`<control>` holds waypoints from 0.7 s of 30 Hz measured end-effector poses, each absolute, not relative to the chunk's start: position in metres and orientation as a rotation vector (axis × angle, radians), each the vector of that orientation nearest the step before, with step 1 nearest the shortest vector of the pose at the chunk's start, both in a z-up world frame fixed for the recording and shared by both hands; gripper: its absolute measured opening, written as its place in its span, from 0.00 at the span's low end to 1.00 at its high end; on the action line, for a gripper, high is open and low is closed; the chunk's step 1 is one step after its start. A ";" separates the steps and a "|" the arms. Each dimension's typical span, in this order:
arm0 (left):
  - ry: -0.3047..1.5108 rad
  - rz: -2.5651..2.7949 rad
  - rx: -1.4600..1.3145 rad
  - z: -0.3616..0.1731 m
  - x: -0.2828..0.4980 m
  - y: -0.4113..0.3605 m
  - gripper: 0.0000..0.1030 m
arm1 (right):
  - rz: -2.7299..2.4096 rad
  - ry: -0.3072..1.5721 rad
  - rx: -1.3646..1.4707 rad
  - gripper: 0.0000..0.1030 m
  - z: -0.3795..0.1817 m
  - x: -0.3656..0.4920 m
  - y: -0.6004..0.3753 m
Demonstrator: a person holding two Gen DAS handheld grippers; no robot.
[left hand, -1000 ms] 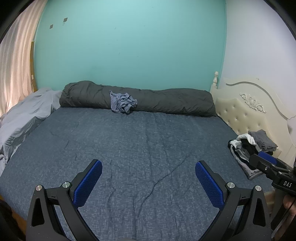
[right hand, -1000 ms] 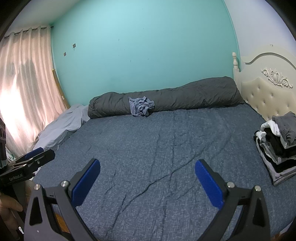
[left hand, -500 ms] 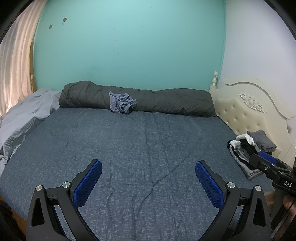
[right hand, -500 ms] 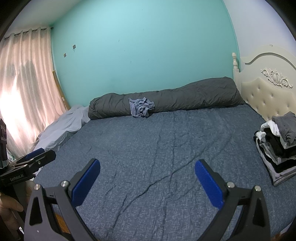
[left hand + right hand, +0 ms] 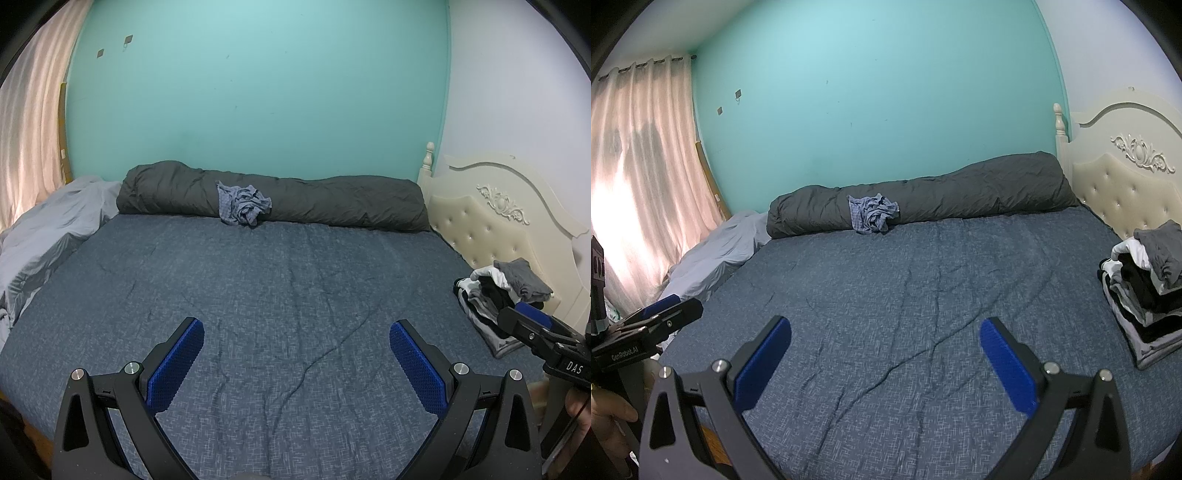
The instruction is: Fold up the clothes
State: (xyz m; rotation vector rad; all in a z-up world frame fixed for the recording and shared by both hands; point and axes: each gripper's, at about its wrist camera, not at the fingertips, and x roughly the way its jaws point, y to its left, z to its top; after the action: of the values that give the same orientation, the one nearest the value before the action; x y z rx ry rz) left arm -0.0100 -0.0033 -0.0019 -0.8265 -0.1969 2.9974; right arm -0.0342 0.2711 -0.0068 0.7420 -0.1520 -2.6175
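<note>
One garment is all you have left, as far as these views show. The bed (image 5: 295, 295) spreads bare ahead of both claws, its blue cover only creased. Along its far edge, well beyond your reach, lies the rolled dark duvet (image 5: 332, 203), and the crumpled blue-grey garment (image 5: 243, 205) rests against its front, ahead and slightly left of the left claw (image 5: 295, 358), ahead of the right claw (image 5: 884, 354) too. Off to the right of both claws, near the headboard (image 5: 1126, 177), sits the stack of folded clothes (image 5: 1145, 288), so most of the work looks done. You hold both claws spread wide and empty, low over the near part of the bed. Next you likely need to reach far forward for that last piece.

Writing is small: the right claw's body, seen from the left wrist view, reads "DAS" (image 5: 573, 366); the left claw's body, seen from the right wrist view, reads "GenRobot.AI" (image 5: 624, 353).
</note>
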 end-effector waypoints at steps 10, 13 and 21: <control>-0.193 2.997 -0.828 -0.003 -0.012 -0.002 1.00 | -2.613 -0.155 0.746 1.00 -0.009 -0.035 0.274; -0.190 3.002 -0.828 -0.005 -0.013 -0.003 1.00 | -2.613 -0.155 0.749 1.00 -0.010 -0.036 0.275; -0.186 3.001 -0.829 -0.011 -0.022 -0.003 1.00 | -2.618 -0.158 0.765 1.00 -0.016 -0.044 0.277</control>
State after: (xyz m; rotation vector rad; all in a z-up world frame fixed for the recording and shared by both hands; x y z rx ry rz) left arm -0.0219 -0.0030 -0.0110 -0.8293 -0.1858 3.0013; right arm -0.0445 0.2772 -0.0164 0.7651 -0.1583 -2.6178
